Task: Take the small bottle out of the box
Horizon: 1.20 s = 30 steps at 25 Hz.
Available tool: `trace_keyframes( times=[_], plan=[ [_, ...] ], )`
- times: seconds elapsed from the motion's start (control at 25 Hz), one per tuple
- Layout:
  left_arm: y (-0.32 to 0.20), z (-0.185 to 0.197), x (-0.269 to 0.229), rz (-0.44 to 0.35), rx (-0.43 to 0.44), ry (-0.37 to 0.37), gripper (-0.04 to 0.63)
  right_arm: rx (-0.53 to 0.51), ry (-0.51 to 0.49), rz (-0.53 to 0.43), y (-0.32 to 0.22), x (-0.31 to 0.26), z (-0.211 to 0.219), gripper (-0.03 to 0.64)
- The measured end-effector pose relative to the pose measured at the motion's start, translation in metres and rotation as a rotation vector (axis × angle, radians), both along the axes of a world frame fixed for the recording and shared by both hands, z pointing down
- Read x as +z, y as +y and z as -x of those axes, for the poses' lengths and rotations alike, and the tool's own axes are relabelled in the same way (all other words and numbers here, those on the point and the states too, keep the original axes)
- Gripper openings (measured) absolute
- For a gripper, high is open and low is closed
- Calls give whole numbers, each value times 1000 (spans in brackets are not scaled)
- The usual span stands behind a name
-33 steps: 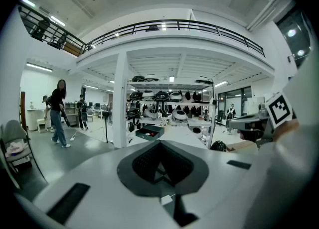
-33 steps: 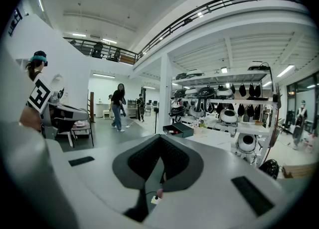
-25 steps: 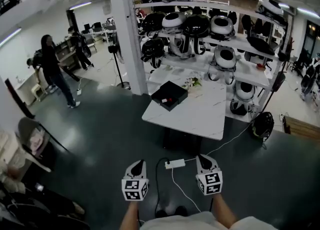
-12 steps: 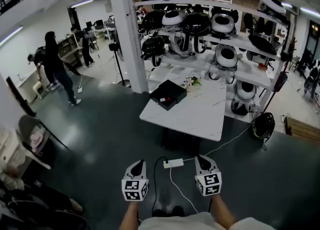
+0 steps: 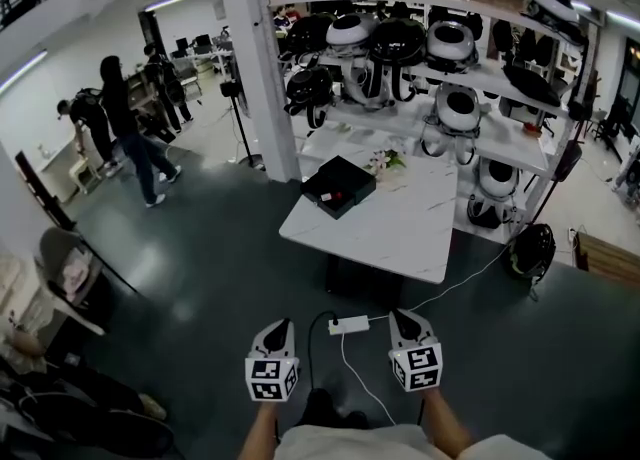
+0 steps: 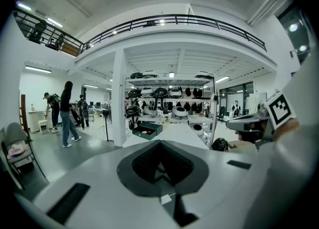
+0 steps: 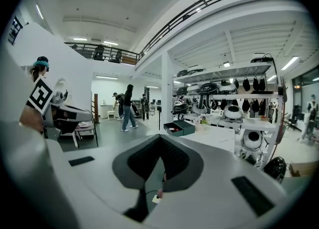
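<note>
An open black box (image 5: pixel 338 186) lies at the far left corner of a white table (image 5: pixel 400 233), some way ahead of me across the dark floor. Something small and red (image 5: pixel 341 198) shows inside it, too small to name. The box also appears in the left gripper view (image 6: pixel 147 130) and the right gripper view (image 7: pixel 179 128). My left gripper (image 5: pixel 283 327) and right gripper (image 5: pixel 400 317) are held low and side by side, well short of the table. Both are shut with nothing between their jaws.
A white power strip (image 5: pixel 348 326) with cables lies on the floor between the grippers and the table. Behind the table stands a rack of black-and-white helmets (image 5: pixel 445 58), with a white pillar (image 5: pixel 258 68) to its left. People (image 5: pixel 130 128) walk at far left, beyond a chair (image 5: pixel 65 268).
Both grippers keep their places low in the head view. The table has barely shifted. The people at the left have walked a little to the right.
</note>
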<state>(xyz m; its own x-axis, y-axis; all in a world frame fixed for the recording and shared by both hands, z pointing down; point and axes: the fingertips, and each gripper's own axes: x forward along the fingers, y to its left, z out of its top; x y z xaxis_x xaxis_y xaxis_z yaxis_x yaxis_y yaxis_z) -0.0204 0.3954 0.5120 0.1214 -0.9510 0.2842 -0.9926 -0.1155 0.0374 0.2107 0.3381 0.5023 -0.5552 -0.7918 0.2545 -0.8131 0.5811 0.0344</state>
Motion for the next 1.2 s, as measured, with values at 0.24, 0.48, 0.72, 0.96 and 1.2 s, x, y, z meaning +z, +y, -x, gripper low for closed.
trace_keyframes(
  times=[0.24, 0.48, 0.72, 0.96, 1.2],
  plan=[
    [-25, 11, 10, 16, 9, 10, 18, -5, 17, 16, -22, 9, 14, 20],
    [-86, 32, 19, 15, 47, 19, 18, 24, 25, 14, -72, 13, 35, 20],
    [-162, 64, 21, 7, 81, 31, 18, 32, 55, 16, -131, 17, 74, 20],
    [-235, 96, 11, -12, 115, 41, 18, 63, 70, 4, -197, 8, 105, 20],
    [-297, 123, 5, -27, 147, 54, 18, 93, 84, -9, -251, 1, 133, 20]
  ],
)
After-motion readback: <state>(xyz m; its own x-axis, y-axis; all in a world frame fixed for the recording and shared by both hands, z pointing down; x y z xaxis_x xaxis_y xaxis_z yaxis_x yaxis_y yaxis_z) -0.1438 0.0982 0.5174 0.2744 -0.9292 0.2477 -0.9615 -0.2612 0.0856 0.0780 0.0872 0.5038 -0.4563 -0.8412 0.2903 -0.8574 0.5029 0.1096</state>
